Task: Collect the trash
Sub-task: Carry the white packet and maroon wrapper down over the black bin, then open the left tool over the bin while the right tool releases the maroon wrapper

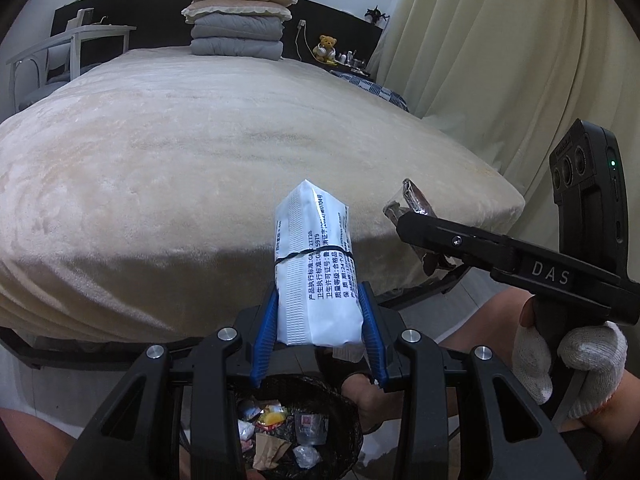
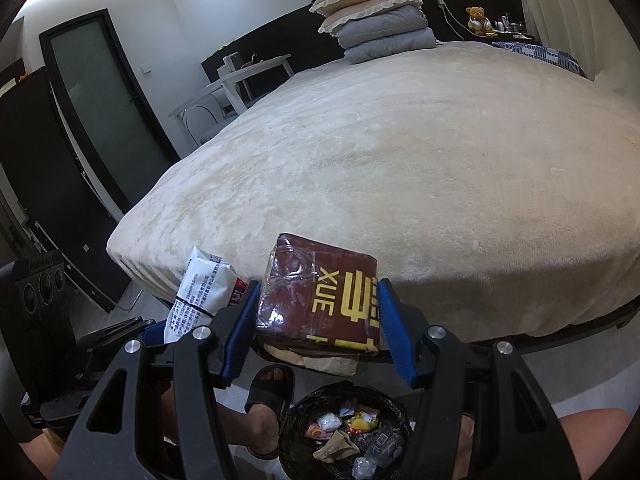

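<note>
Left gripper [image 1: 320, 320]: blue pads clamped on a white printed packet [image 1: 316, 264], banded with a black elastic, standing up out of the jaws.
Right gripper [image 2: 320, 320]: pads pressed on both sides of a maroon plastic-wrapped pack [image 2: 320, 300] with yellow lettering; a paper scrap hangs beneath.
Bin [image 2: 296, 416]: black-lined, on the floor below both grippers, already holding wrappers and a clear cup.
Step in hand: likely carrying both items to the bin.
Next move: lower each load over the bin mouth, then release.
Edges: bed [image 1: 240, 140] edge just ahead; sandalled foot [image 2: 268, 392] just beside the bin.
Open room: grippers close side by side, so staggered drops look safer.
</note>
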`<state>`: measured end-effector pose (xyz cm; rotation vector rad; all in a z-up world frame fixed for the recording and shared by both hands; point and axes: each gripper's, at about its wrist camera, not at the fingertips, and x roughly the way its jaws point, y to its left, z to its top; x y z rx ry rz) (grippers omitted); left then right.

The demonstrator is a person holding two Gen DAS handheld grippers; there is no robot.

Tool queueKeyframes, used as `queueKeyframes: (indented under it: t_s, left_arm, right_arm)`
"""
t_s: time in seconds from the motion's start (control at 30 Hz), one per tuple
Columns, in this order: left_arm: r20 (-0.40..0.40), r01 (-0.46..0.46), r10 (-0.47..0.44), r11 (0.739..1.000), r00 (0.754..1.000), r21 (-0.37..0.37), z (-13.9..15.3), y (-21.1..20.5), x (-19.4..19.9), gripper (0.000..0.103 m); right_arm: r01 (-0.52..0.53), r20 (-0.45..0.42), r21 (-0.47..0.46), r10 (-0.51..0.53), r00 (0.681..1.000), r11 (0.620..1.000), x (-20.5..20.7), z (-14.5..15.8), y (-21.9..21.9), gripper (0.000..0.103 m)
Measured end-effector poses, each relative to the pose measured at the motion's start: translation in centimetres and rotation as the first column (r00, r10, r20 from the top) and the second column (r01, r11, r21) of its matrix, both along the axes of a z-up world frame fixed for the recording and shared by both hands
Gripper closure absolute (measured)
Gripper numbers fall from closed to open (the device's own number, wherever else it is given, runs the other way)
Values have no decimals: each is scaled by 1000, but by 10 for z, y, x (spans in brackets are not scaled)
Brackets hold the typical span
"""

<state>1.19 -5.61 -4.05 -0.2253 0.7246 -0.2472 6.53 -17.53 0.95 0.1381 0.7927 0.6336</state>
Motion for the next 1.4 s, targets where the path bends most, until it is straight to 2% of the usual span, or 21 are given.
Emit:
queueKeyframes:
  t_s: [0.23,0.4,0.53,0.63,0.77,0.9,1.0,1.33,1.4]
  left_arm:
    - [-96,20,-19,1000,995,8,-21,-4,-1,66]
    - [-172,25,-21,1000,985,19,-38,-5,2,66]
    - [-249,28,-24,1000,968,9,-55,-3,7,66]
    - [-321,34,-32,999,947,0,-70,-3,11,66]
    - [-407,56,-41,998,912,24,-90,-8,16,66]
    - [-511,80,-40,995,858,56,-114,-12,19,66]
    - [-569,82,-30,994,822,67,-129,-12,20,66]
    - [-642,105,-31,992,766,77,-147,-14,21,66]
    - [-653,108,-32,991,757,78,-149,-13,21,66]
  right_arm:
    - [-7,-50,-74,4,999,997,-6,-21,2,44]
    - [-22,-159,-99,6,987,995,-6,-44,3,44]
    - [-40,-227,-132,9,974,991,-6,-60,7,44]
    - [-55,-275,-167,7,961,985,-4,-73,11,44]
    - [-78,-370,-201,-1,929,977,1,-95,15,44]
    - [-100,-441,-233,-13,897,967,4,-114,19,44]
    - [-115,-509,-248,-28,861,962,7,-130,20,44]
    - [-147,-658,-247,-55,751,958,17,-169,27,44]
    - [-152,-673,-248,-58,737,957,17,-174,26,44]
